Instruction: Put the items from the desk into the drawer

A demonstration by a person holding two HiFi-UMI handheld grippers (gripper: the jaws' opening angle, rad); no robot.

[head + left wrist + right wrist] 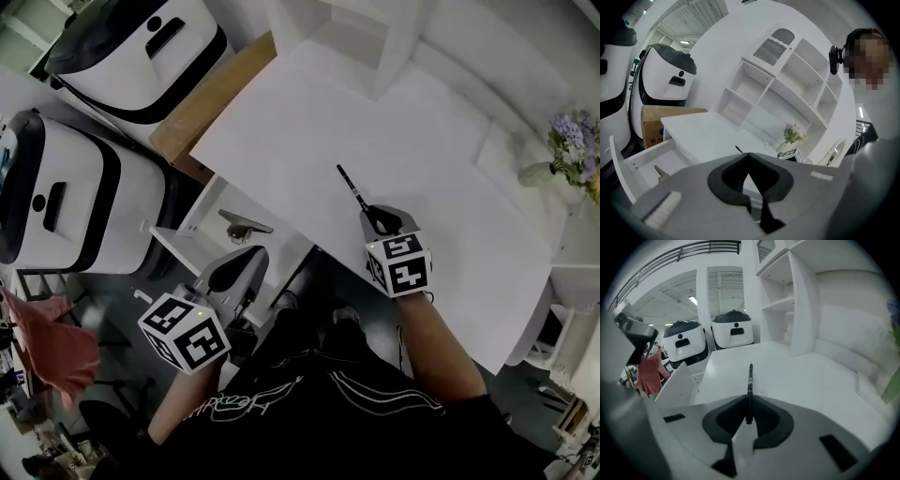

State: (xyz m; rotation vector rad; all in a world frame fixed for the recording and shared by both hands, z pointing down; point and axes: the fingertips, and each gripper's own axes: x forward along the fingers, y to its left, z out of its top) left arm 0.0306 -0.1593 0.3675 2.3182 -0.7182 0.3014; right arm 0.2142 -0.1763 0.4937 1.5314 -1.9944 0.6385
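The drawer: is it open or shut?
Open. The drawer is pulled out, its white inside showing, a small grey item in it.

The right gripper point(749, 401) has its jaws pressed together on the near end of a black pen point(750, 383), which points straight ahead, out over the white desk point(801, 376). Left of the desk's edge stands a white drawer point(675, 383) panel. Beyond are two white-and-black machines point(733, 329), with shelves point(787, 301) at the upper right.
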